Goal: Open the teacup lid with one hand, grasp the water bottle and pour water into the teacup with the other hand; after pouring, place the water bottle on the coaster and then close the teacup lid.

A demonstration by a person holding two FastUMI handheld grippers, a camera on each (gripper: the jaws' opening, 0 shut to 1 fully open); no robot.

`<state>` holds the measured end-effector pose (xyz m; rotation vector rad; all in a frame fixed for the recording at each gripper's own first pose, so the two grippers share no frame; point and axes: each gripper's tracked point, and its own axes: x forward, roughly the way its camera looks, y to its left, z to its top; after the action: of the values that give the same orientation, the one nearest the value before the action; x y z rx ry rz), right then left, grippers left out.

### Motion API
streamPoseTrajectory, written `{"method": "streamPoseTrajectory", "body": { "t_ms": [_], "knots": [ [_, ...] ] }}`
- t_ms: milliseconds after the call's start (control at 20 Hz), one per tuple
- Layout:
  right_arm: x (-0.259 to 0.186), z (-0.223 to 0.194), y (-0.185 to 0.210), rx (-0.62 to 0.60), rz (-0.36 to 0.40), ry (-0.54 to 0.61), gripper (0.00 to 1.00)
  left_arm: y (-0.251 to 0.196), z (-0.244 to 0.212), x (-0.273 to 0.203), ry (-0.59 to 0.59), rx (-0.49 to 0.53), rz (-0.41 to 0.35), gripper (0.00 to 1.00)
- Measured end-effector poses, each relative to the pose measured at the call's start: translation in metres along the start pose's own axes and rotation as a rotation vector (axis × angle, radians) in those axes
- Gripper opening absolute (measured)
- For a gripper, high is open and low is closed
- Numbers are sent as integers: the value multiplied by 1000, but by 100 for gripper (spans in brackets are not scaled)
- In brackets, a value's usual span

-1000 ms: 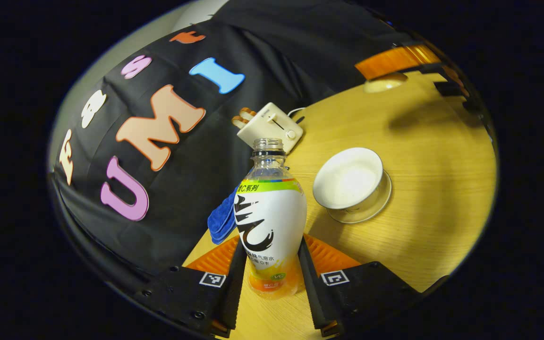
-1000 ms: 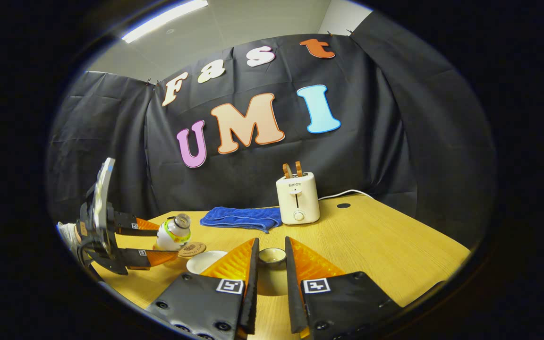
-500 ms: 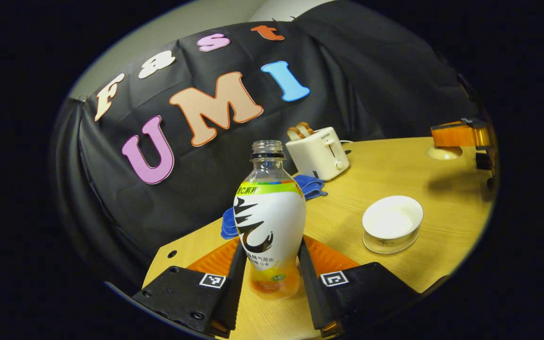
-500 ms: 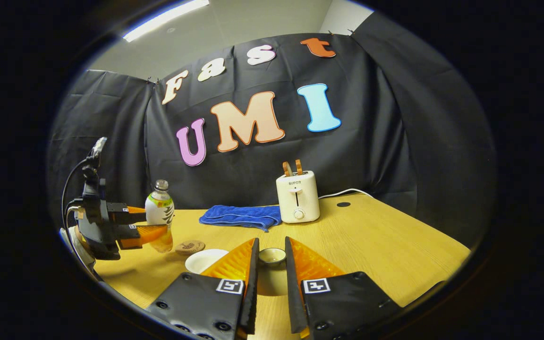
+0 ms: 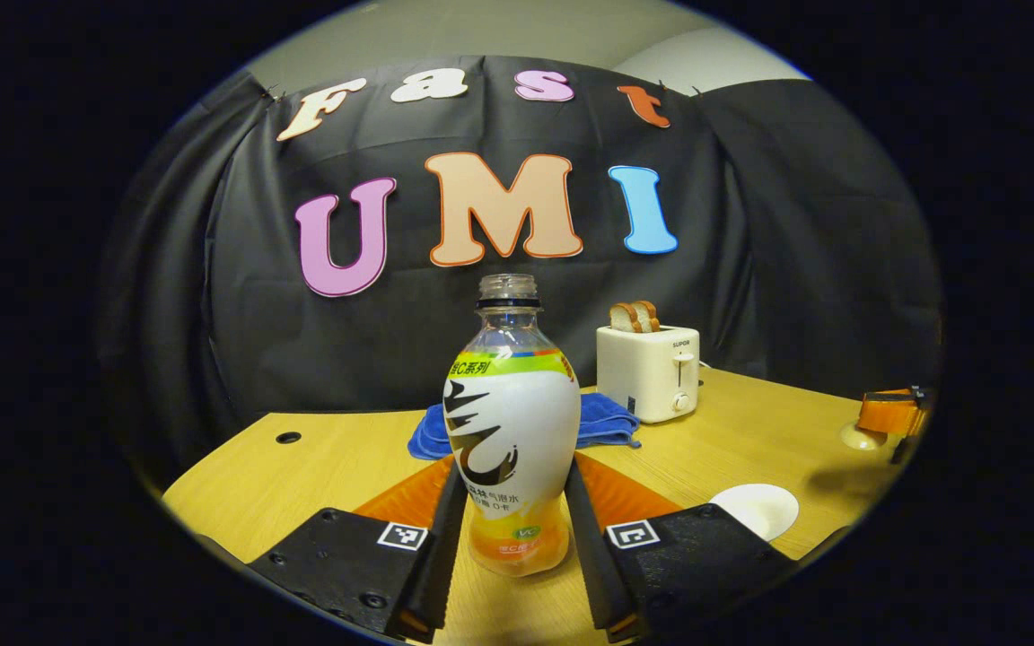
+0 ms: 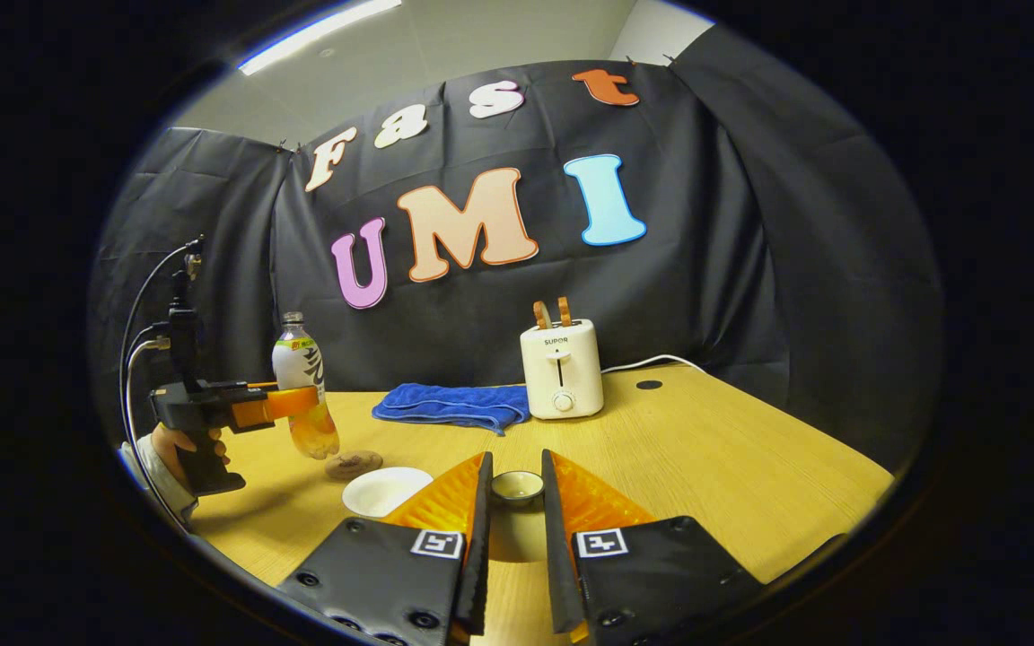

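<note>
Your left gripper (image 5: 508, 538) staying clamped on water bottle (image 5: 510, 422), now bringing it fully upright after tilt a second ago; bottle hanging uncapped above table (image 6: 705, 449), over coaster (image 6: 353, 465). Your right gripper (image 6: 514, 529) still pinching teacup lid (image 6: 517, 485), unmoved. Open teacup (image 6: 385, 490) sitting near coaster, lid off. Farther back, blue towel (image 6: 450, 405) lying left of toaster (image 6: 560, 370) with bread in its slots. Wooden tabletop, black cloth wall behind.

I see a clear glossy plastic bottle (image 5: 512, 422) with a smooth printed wrap, and a fuzzy blue cloth (image 6: 451, 405) near the far edge of the matt, wood-grained table (image 6: 732, 475). The cup (image 6: 386, 490) looks glazed white; my fingers (image 6: 445, 502) are ribbed orange plastic.
</note>
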<state>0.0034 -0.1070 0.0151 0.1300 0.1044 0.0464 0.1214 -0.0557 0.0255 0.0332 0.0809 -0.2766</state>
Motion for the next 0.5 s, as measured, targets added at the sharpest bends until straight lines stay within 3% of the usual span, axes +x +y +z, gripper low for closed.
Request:
{"method": "streamPoseTrajectory", "body": {
  "t_ms": [50,150,500],
  "knots": [
    [1,-2,-1,4,-2,4,29,1,-1,3,7,-3,3,57],
    [3,-4,-4,5,-7,9,34,3,-2,11,-10,-36,19,57],
    [8,-12,-8,0,-17,25,34,5,-21,34,10,-115,49,57]
  ]
}}
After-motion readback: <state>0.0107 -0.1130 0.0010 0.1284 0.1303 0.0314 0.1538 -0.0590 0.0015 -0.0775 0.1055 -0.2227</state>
